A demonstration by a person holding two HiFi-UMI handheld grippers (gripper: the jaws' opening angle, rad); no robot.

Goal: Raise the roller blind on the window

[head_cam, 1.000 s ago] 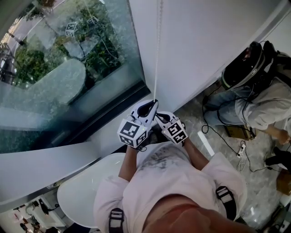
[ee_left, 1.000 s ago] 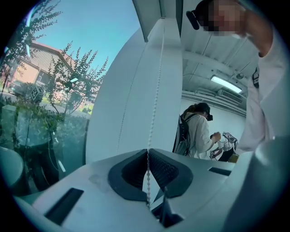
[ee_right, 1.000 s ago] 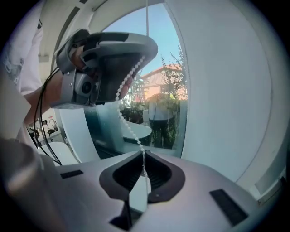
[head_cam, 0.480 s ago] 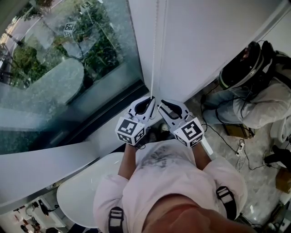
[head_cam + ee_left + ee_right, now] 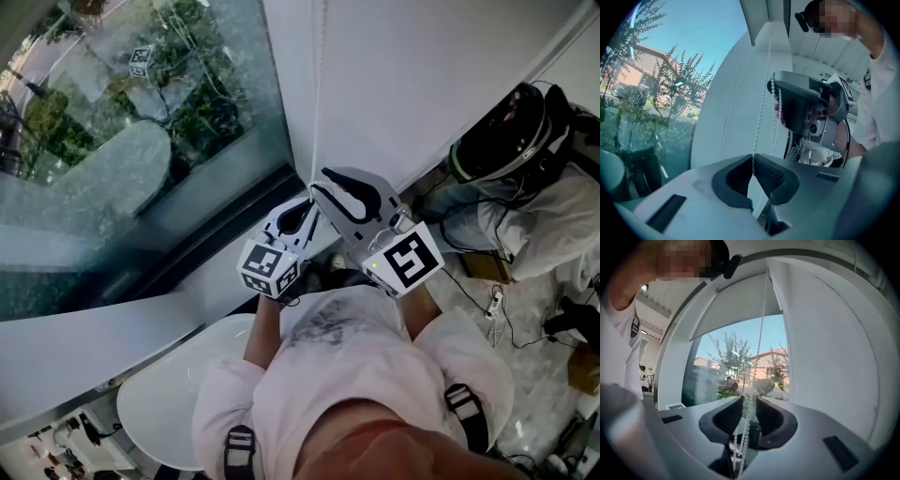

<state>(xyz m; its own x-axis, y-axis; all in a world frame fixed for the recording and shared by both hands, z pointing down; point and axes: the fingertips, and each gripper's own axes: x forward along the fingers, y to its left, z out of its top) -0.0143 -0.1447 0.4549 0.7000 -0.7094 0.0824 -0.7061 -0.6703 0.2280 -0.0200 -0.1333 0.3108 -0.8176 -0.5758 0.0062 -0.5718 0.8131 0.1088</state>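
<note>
Grippers at chain [image 5: 317, 94], right [image 5: 319, 180] above left [image 5: 300, 216]

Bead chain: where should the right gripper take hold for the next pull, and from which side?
Probably grip the bead chain high on its taut vertical run, above the left gripper. Come in level from the room side, jaws either side; the beads resist slipping.

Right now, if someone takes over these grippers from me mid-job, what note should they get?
The left gripper is shut on one strand of the bead chain.
The right gripper is higher up, jaws slightly apart, with the chain running loose between them.
The blind is partly raised, its lower edge high in the window.
To do, probably: clamp the right gripper, pull down, and repeat until the blind is up.
</note>
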